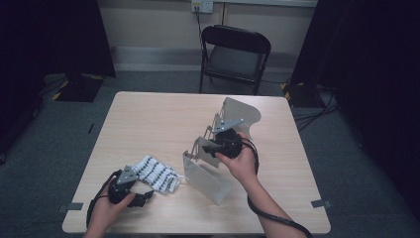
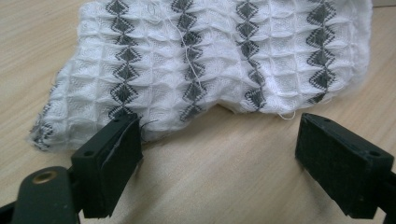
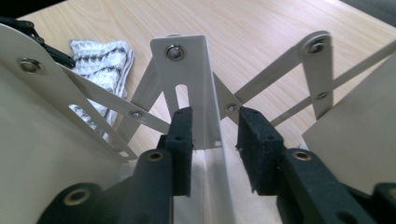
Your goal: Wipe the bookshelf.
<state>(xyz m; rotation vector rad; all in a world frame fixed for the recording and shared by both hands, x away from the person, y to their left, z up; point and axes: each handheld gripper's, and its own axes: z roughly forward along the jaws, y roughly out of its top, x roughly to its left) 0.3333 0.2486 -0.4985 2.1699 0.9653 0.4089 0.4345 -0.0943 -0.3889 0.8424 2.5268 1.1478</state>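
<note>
My left tongs rest spread wide on the surface, the patterned cloth lying just beyond the pads, its near edge touching one, ready to be pinched. To the right, the right tongs straddle the centre bar of the folding metal rack, not gripping it, probably to stretch it. There is open room behind the rack, less toward the near edge.

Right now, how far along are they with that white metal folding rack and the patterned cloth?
Early, by the look of it. Done: the white metal scissor-arm rack stands spread open on the table. In hand: the right gripper has its jaws either side of the rack's upright strip, not visibly clamped. Left: the white cloth with grey diamonds lies flat, ahead of the open left gripper.
</note>
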